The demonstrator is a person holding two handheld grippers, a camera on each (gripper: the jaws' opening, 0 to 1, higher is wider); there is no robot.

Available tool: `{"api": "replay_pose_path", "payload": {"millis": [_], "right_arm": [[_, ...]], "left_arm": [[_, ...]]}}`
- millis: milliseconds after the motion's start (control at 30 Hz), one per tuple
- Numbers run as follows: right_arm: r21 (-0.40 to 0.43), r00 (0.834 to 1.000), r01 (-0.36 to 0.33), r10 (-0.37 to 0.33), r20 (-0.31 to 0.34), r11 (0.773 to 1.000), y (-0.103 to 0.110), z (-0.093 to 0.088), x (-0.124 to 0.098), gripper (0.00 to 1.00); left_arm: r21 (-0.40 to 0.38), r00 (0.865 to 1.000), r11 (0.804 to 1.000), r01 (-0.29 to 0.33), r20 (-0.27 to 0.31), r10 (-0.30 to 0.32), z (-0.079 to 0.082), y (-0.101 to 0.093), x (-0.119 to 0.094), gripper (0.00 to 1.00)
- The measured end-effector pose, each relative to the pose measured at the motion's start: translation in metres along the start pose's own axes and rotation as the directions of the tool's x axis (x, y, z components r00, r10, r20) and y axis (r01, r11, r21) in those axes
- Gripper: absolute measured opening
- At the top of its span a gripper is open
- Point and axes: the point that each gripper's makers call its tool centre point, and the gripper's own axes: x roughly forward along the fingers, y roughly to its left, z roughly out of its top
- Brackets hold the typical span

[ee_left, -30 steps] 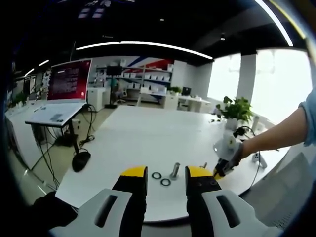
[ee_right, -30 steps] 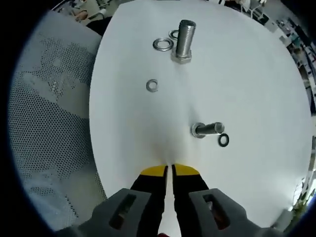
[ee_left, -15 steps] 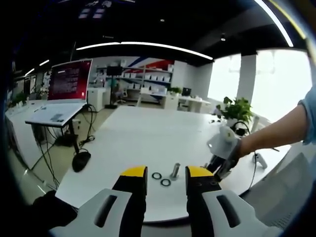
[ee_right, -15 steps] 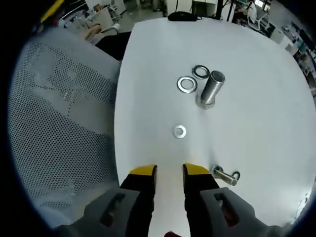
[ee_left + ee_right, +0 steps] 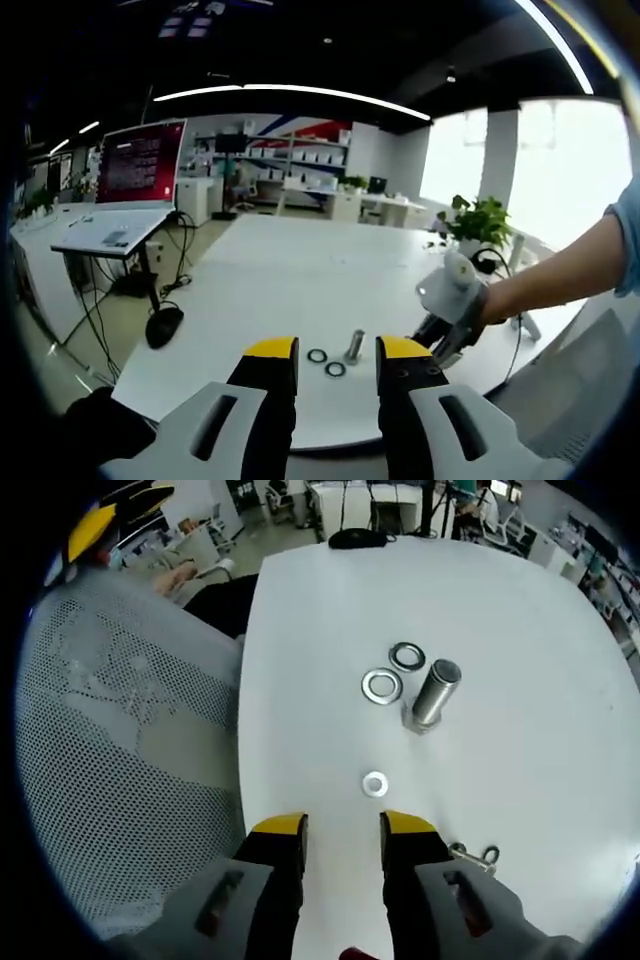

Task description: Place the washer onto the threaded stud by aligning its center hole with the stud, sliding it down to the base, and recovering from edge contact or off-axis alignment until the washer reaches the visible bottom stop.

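Observation:
In the right gripper view a thick threaded stud [image 5: 434,693] stands upright on the white table [image 5: 540,630]. Beside it lie a silver washer [image 5: 381,686] and a darker washer [image 5: 407,657]. A small washer [image 5: 375,784] lies just ahead of my right gripper [image 5: 343,825], which is open above the table near its edge. In the left gripper view the stud [image 5: 354,346] and two washers [image 5: 317,356] sit beyond my open left gripper [image 5: 337,350], which holds nothing. The right gripper [image 5: 445,320] comes in there from the right, held by a person's hand.
A small bolt [image 5: 468,856] lies on its side at the lower right with a dark washer [image 5: 490,857] by it. A mesh chair back [image 5: 120,760] stands left of the table edge. A potted plant [image 5: 482,225] and a red screen [image 5: 140,162] stand farther off.
My right gripper went from shut to open and its view drew back toward the table edge, so the small washer now lies just ahead of its jaws. The left gripper stayed put.

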Motion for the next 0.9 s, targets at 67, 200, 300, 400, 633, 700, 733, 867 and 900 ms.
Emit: {"api": "replay_pose_path", "payload": {"millis": [67, 200, 300, 400, 633, 700, 733, 867, 900], "right_arm": [[0.002, 1.0, 0.004, -0.004, 0.004, 1.0, 0.001, 0.0, 0.0, 0.3], [-0.058, 0.999, 0.042, -0.043, -0.013, 0.997, -0.003, -0.005, 0.004, 0.29], [-0.05, 0.998, 0.056, -0.057, -0.006, 0.997, -0.007, -0.004, 0.007, 0.28], [-0.046, 0.998, 0.065, -0.065, 0.003, 0.997, -0.007, 0.0, 0.012, 0.26], [-0.097, 0.996, 0.056, -0.062, -0.06, 0.994, -0.011, 0.005, 0.025, 0.26], [-0.117, 0.995, 0.036, -0.046, -0.088, 0.993, -0.011, 0.006, 0.026, 0.26], [-0.121, 0.995, 0.031, -0.043, -0.094, 0.992, -0.011, 0.007, 0.026, 0.26], [-0.169, 0.991, 0.025, -0.047, -0.129, 0.985, -0.012, 0.007, 0.029, 0.26], [-0.175, 0.99, 0.026, -0.049, -0.13, 0.984, -0.012, 0.006, 0.029, 0.26]], "left_arm": [[-0.005, 1.0, 1.0, -0.001, 0.008, 0.001, 0.001, 0.0, 0.0, 0.29], [-0.006, 1.0, 1.0, -0.001, 0.01, 0.001, 0.001, 0.0, 0.0, 0.28], [-0.009, 1.0, 1.0, 0.001, 0.017, -0.001, 0.002, 0.0, 0.0, 0.29], [-0.011, 1.0, 1.0, -0.003, 0.021, 0.003, 0.003, 0.001, 0.0, 0.29], [-0.009, 1.0, 1.0, -0.002, 0.019, 0.002, 0.003, 0.001, 0.0, 0.29], [-0.01, 1.0, 1.0, -0.003, 0.02, 0.004, 0.003, 0.001, 0.0, 0.29], [-0.012, 1.0, 1.0, -0.004, 0.023, 0.005, 0.003, 0.001, 0.0, 0.29], [-0.011, 1.0, 1.0, -0.002, 0.021, 0.003, 0.003, 0.001, 0.0, 0.29], [-0.011, 1.0, 1.0, -0.002, 0.022, 0.003, 0.003, 0.001, 0.0, 0.29]]}}
